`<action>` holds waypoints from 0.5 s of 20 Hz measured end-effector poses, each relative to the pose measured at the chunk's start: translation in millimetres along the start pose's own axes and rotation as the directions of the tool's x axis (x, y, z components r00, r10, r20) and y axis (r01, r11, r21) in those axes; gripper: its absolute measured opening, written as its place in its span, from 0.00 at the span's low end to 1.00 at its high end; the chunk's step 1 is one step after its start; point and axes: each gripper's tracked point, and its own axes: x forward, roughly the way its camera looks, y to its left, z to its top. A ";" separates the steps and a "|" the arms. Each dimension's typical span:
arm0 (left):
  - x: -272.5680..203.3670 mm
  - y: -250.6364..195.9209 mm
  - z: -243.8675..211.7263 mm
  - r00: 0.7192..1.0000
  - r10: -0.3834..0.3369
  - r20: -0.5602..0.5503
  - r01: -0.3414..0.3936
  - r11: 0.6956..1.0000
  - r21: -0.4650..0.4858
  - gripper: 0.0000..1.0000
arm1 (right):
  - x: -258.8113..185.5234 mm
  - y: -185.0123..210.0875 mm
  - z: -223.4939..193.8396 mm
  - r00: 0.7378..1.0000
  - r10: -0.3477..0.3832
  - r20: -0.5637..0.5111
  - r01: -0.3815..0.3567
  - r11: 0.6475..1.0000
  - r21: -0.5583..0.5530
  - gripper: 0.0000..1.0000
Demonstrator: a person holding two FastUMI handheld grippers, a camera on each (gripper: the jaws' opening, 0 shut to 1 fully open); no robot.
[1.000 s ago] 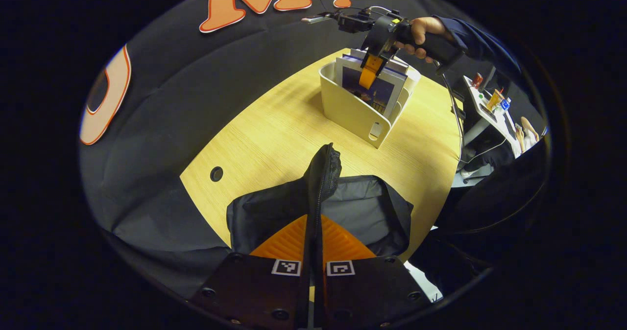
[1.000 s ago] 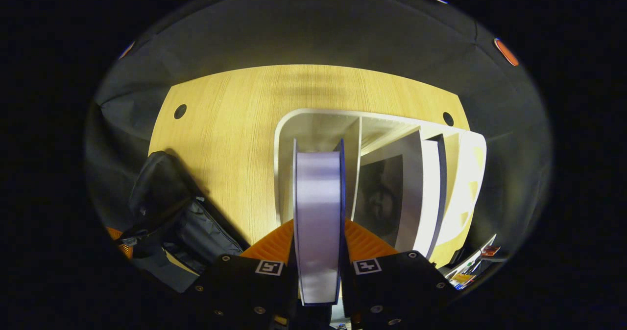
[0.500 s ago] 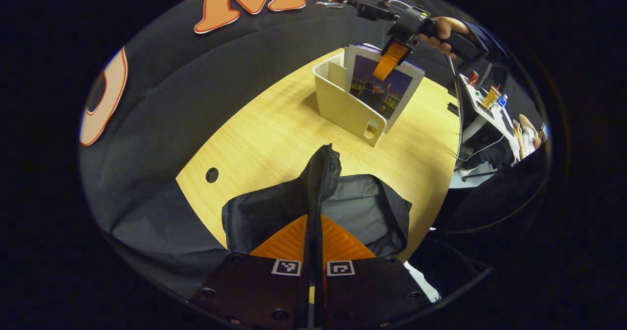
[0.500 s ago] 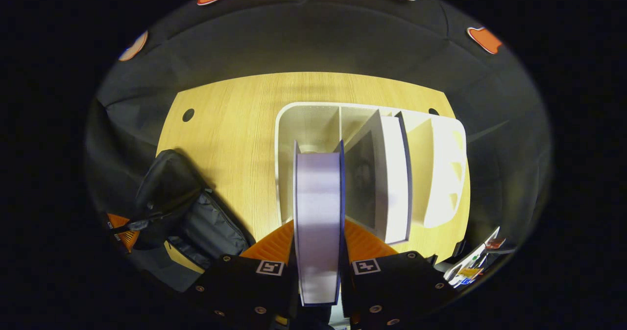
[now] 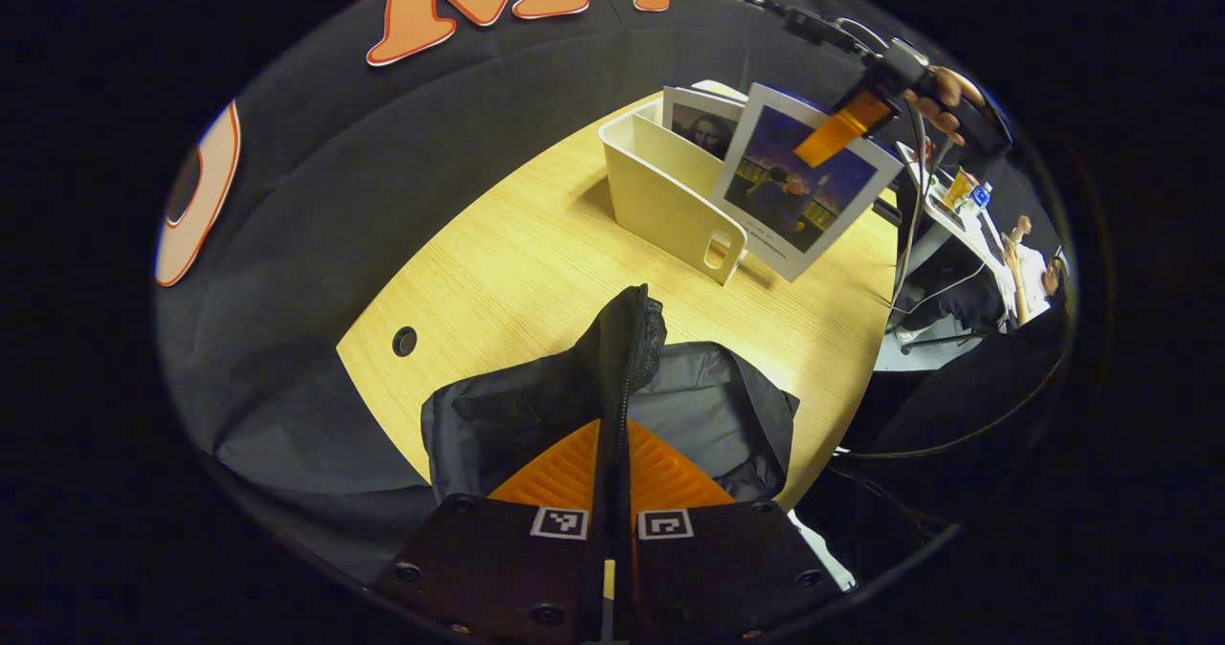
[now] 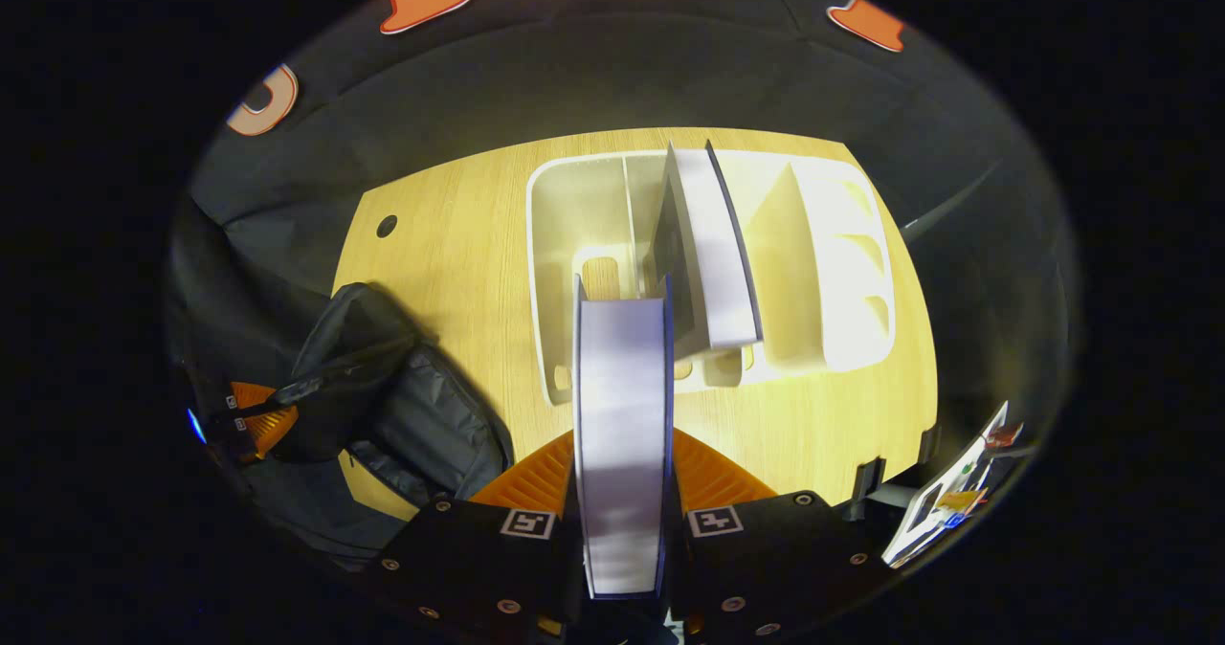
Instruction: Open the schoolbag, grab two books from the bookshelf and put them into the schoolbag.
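The right tool (image 6: 622, 492) is pinching a book (image 6: 620, 434) above the bookshelf (image 6: 555, 272); the schoolbag (image 6: 402, 415) is lying to its left, where the left tool (image 5: 612, 492) is clamping the flap open.

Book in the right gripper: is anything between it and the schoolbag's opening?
Nothing visible. The book hangs clear of the bookshelf in the right gripper, with bare table between it and the schoolbag. The left gripper holds the flap up, so the mouth is open.
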 end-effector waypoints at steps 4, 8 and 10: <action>-1.1 -4.3 -1.6 1.000 0.002 0.000 -0.002 1.000 -0.002 0.05 | -10.6 -6.1 -26.1 0.999 0.038 0.021 -0.039 0.998 0.042 0.35; 0.2 -6.4 -0.4 1.000 0.002 0.002 -0.002 1.000 -0.011 0.05 | -22.9 -0.2 -44.1 0.995 0.093 0.044 -0.095 0.994 0.051 0.34; 0.0 -7.1 1.4 1.000 0.002 0.005 -0.002 1.000 -0.015 0.05 | -23.6 8.9 -50.3 0.989 0.139 0.052 -0.143 0.988 0.065 0.34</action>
